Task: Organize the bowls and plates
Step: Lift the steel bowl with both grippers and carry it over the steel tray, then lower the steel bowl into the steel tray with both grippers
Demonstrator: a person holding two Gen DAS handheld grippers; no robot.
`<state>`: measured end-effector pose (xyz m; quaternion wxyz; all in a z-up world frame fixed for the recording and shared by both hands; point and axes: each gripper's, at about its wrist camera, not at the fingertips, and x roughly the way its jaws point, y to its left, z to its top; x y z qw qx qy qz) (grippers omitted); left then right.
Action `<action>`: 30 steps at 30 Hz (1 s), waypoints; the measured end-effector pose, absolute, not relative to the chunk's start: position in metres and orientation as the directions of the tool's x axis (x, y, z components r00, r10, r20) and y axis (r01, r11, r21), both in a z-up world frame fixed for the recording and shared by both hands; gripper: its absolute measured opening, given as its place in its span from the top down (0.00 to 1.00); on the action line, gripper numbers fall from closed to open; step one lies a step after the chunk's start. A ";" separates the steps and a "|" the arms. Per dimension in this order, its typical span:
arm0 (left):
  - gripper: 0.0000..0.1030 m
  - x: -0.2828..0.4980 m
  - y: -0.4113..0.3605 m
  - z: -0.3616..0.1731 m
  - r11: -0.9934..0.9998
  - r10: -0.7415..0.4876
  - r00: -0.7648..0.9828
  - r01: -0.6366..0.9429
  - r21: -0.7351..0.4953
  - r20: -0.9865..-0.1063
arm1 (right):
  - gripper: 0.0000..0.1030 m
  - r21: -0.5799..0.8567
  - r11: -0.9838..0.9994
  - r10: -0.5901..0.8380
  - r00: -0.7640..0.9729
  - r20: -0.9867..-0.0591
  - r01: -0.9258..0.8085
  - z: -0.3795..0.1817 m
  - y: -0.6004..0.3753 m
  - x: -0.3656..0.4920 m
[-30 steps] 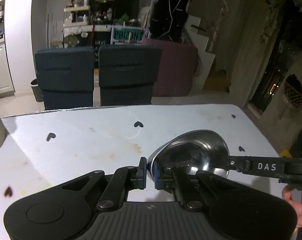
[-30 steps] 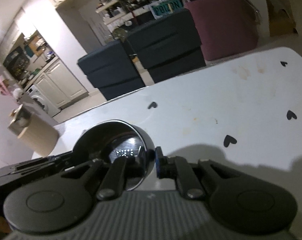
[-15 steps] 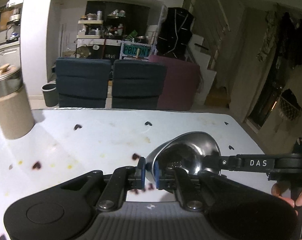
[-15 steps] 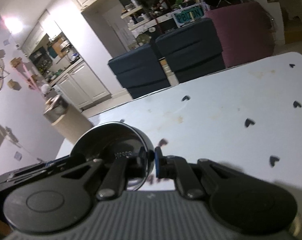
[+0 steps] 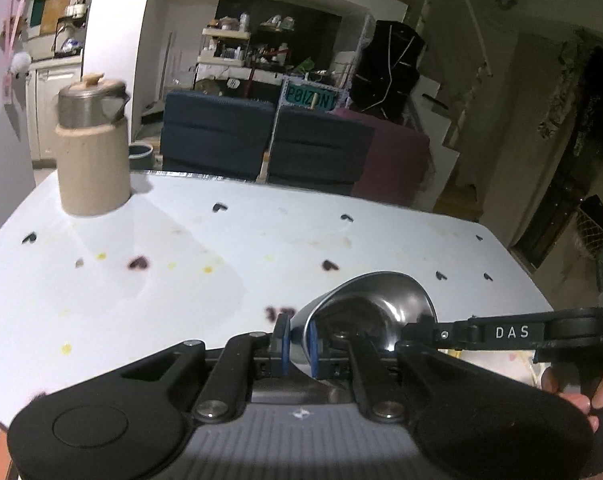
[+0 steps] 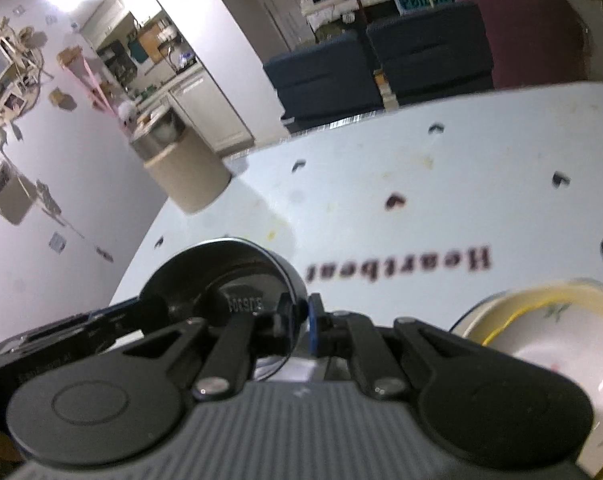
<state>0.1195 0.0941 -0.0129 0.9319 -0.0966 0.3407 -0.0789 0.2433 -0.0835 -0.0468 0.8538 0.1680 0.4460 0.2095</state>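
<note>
I have both grippers clamped on the same steel bowl (image 5: 375,304), 1 on each side of its thin rim. From the left wrist camera, my left gripper (image 5: 297,344) has its blue pads pinched tight on the bowl's left edge, with the polished, mirror-like hollow curving away to the right. The right gripper (image 5: 421,330) reaches in from the right as a flat black bar lettered DAS, closed on the opposite rim, and a person's fingers (image 5: 573,392) show at its handle near the right edge.

From the right wrist camera the bowl (image 6: 237,276) sits to the left of my right gripper (image 6: 301,316); its jaws are shut on the rim, and the round, dark, glossy inside reflects small stamped lettering. The left gripper (image 6: 133,312) comes in from the left as a matte black arm.

The bowl is held above the near part of a white table (image 5: 261,248) with a smooth, slightly stained top scattered with small dark heart shapes and the printed word Heartbeat (image 6: 397,266). At the near right lies a cream ceramic plate (image 6: 549,320), round, glazed, with a yellow ring and small floral marks. On the far left corner stands a beige cylindrical container (image 5: 93,152) with a metal lid. Beyond the far edge are 2 dark blue padded chairs (image 5: 261,140)
</note>
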 end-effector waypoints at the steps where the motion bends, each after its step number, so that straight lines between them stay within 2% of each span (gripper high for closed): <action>1: 0.90 0.118 0.097 -0.016 0.968 -0.214 0.749 0.078 -0.238 -0.627 | 0.91 0.477 0.854 0.512 0.502 -0.697 -0.209 -0.047 -0.081 0.244; 14: 0.90 0.117 0.096 -0.052 0.972 -0.230 0.655 0.112 -0.208 -0.720 | 0.91 0.420 0.883 0.470 0.395 -0.790 -0.211 -0.072 -0.053 0.234; 30: 0.90 0.123 0.099 -0.078 0.979 -0.206 0.579 0.110 -0.175 -0.789 | 0.90 0.355 0.906 0.416 0.329 -0.848 -0.230 -0.089 -0.030 0.244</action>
